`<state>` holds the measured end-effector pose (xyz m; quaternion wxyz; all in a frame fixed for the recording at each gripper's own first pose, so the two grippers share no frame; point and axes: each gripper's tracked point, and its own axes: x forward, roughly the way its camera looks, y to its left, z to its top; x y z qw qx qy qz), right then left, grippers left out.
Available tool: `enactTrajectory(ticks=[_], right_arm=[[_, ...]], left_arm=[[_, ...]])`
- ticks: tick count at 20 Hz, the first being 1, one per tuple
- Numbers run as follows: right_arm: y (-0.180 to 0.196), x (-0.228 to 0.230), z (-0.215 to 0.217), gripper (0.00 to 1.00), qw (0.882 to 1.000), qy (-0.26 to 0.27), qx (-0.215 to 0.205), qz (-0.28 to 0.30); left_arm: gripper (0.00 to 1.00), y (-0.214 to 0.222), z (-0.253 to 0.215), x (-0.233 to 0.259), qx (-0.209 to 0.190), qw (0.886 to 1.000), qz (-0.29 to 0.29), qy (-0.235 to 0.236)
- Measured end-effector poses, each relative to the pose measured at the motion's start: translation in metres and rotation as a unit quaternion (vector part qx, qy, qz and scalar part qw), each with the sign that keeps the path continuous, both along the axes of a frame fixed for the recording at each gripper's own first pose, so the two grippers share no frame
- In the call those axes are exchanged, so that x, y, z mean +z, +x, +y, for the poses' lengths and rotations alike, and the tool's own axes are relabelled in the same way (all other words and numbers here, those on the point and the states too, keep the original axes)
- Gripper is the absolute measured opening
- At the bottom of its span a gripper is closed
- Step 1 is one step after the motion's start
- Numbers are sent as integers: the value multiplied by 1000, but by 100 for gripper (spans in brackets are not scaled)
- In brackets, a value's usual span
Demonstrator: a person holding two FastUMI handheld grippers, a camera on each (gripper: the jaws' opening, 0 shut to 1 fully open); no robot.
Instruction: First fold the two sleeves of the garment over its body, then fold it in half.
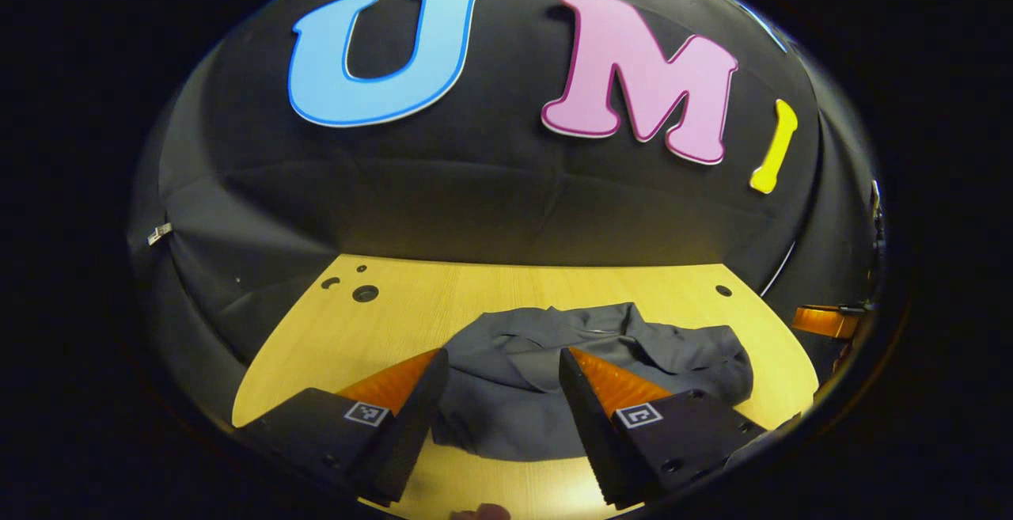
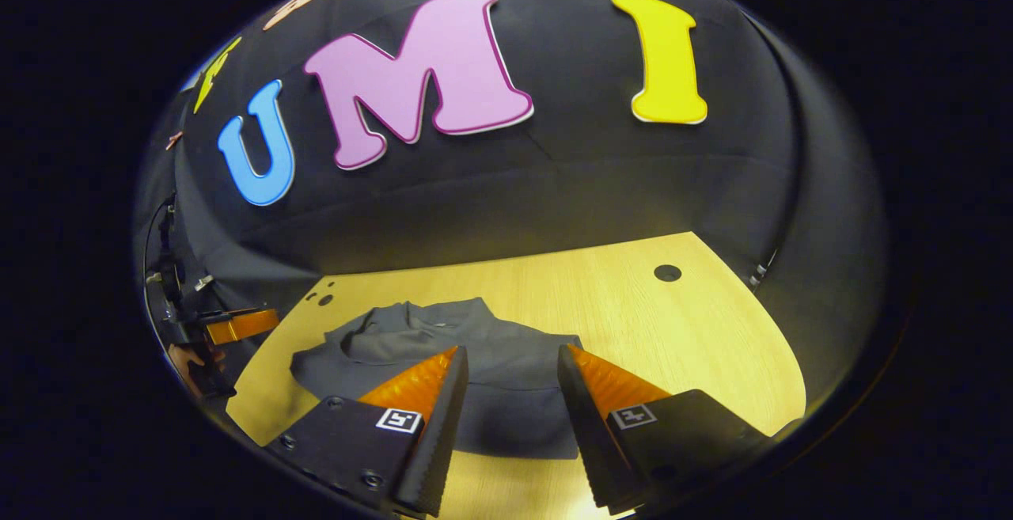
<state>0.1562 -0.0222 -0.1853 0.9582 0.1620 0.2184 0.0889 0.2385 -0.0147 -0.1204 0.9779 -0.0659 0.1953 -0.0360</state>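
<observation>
A dark grey garment lies in a compact folded bundle on the light wooden table, collar toward the far wall. In the left gripper view my left gripper hovers open above its near edge, nothing between the orange fingers. The right gripper view has the same garment ahead, and my right gripper is open above its near right part, holding nothing. Far off at that view's left edge, the other gripper's orange finger shows with a hand behind it.
The table has small round holes at its far corners. Black cloth walls close in the far side and both sides. Bare tabletop lies to the right of the garment in the right gripper view. A fingertip shows at the bottom edge.
</observation>
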Motion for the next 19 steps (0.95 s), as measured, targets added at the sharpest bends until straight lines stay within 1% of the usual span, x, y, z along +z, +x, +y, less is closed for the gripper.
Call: enactTrajectory(ticks=[4,7,10,14,19], right_arm=[[-30,17,-1,71,1000,-6,2,-11],[-47,24,3,71,999,-16,13,-24],[-64,32,9,71,999,-13,20,-30],[-85,29,16,71,999,-12,26,-25],[-99,20,20,71,999,-14,33,-13]], left_arm=[[88,-38,-4,11,-6,1000,-11,-5],[88,-63,-9,12,-13,1000,-5,-14],[88,-84,-7,5,-16,1000,2,-2],[88,-106,-8,-6,-10,1000,16,-9],[88,-124,-11,-17,-10,999,31,-13]])
